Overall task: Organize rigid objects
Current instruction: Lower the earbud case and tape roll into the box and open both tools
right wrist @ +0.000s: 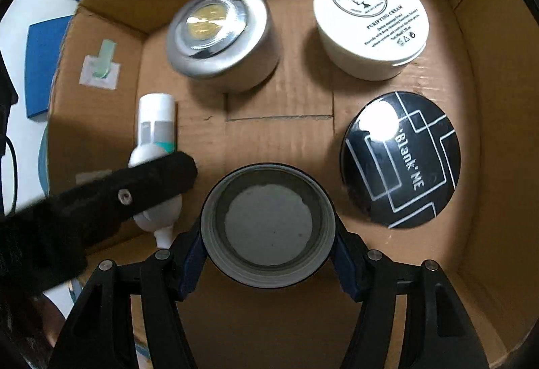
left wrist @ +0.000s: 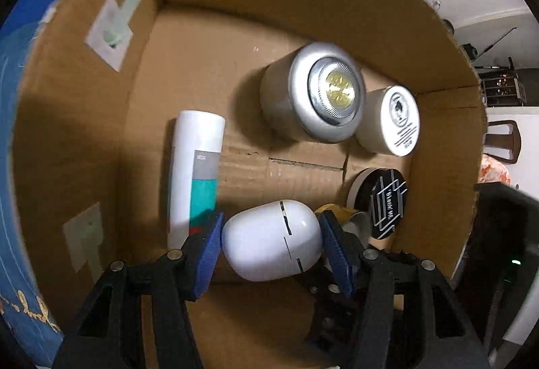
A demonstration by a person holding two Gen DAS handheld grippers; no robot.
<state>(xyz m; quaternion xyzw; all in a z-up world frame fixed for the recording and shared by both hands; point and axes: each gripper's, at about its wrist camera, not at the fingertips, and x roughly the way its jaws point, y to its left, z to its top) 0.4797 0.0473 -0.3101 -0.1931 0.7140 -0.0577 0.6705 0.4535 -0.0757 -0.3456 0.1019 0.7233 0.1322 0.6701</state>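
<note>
My left gripper [left wrist: 271,239] is shut on a white egg-shaped case [left wrist: 271,239] and holds it inside a cardboard box [left wrist: 101,140]. My right gripper [right wrist: 268,234] is shut on a round grey-rimmed jar [right wrist: 268,224], seen end-on inside the same box [right wrist: 471,167]. On the box floor lie a white tube with a teal band [left wrist: 197,173] [right wrist: 155,130], a silver round light [left wrist: 313,93] [right wrist: 219,35], a white cream jar [left wrist: 390,120] [right wrist: 370,29] and a black compact [left wrist: 382,200] [right wrist: 401,160]. The left gripper's black finger [right wrist: 134,190] crosses the right wrist view over the tube.
Cardboard walls enclose the box on all sides, with taped labels [left wrist: 111,29] on the left wall. A blue pad [right wrist: 43,66] lies outside the box on the left. A dark bin [left wrist: 502,244] stands outside on the right.
</note>
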